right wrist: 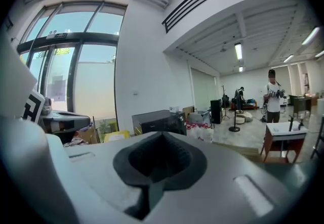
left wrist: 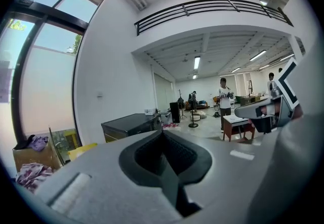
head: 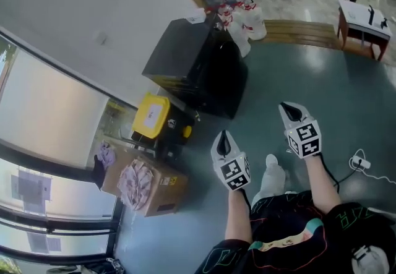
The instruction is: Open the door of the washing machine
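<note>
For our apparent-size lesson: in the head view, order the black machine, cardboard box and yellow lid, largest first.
1. black machine
2. cardboard box
3. yellow lid
Apparent only; camera distances differ.

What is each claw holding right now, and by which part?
Nothing is held. The left claw and the right claw are both shut with nothing between their jaws, and neither touches anything.

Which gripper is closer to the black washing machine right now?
Left. The left gripper sits just short of the black washing machine; the right gripper is farther out to its right, over the floor.
</note>
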{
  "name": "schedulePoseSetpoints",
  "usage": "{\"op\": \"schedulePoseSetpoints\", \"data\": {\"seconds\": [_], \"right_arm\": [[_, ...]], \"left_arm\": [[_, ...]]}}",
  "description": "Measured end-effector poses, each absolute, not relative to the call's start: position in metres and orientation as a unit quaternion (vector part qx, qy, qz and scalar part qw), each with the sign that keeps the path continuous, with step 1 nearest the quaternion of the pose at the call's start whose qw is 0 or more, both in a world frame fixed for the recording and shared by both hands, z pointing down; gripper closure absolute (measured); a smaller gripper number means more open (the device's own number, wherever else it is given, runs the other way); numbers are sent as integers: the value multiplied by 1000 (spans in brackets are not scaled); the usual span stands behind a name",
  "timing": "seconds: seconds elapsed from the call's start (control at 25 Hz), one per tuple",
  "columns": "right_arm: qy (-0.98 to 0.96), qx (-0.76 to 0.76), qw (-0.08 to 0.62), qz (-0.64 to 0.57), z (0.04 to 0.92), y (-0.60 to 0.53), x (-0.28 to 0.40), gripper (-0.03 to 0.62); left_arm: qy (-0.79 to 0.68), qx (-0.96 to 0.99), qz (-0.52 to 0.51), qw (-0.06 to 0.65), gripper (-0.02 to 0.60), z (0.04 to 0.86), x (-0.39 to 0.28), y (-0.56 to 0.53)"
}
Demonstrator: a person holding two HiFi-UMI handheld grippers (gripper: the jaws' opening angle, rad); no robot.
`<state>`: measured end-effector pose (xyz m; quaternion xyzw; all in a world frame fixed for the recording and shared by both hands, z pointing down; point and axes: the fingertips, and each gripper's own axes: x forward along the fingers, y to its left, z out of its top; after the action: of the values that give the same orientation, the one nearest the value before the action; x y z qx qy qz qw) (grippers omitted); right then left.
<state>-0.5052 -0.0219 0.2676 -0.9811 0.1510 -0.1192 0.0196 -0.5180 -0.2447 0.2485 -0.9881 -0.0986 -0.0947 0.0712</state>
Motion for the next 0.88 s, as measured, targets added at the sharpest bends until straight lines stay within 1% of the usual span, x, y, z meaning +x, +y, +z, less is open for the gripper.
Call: {"op": "schedulePoseSetpoints", "data": {"seconds": [0.28, 0.52, 0.68, 0.88], "right_arm": [[119, -983, 26, -139, 284, 3, -444, 591], [126, -975, 23, -182, 320, -22, -376, 591], [152, -971, 7, -184, 319, -50, -323, 591], [147, -972, -12, -183, 311, -47, -275, 591]], "left_arm": [[-116, -985, -112, 57, 571, 272, -443, -226], [-99, -982, -157, 43, 571, 307, -374, -246], [-81, -982, -169, 25, 571, 318, -324, -267], [-92, -984, -152, 10, 571, 313, -271, -262]]}}
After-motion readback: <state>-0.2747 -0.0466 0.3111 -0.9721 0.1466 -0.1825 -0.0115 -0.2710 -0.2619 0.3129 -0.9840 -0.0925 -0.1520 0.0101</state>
